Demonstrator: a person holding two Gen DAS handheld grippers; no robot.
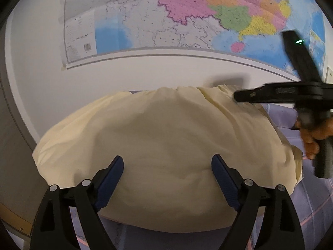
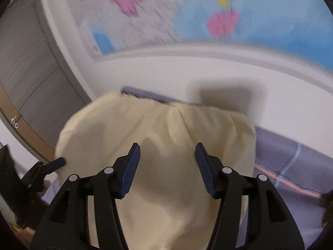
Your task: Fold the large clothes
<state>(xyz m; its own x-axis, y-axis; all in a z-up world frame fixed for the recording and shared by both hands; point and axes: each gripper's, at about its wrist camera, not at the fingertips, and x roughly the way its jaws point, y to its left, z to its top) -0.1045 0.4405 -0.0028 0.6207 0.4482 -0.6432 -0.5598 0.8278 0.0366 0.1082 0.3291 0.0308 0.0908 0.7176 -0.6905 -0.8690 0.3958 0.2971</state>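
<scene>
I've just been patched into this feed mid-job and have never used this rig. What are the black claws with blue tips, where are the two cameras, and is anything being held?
There is no robot arm: a person holds one handheld two-finger clamp in each hand. Each picture comes from a fisheye camera mounted on a clamp, looking forward along its fingers. In the left wrist view the left gripper sits at the bottom, open and holding nothing. In the right wrist view the right gripper is likewise open and holding nothing. Both point at a pale yellow garment lying bunched on a lilac bedsheet. The left view also shows the other clamp from the side, with the person's hand gripping its handle. A coloured map hangs on the wall behind; the right view is motion-blurred.
</scene>
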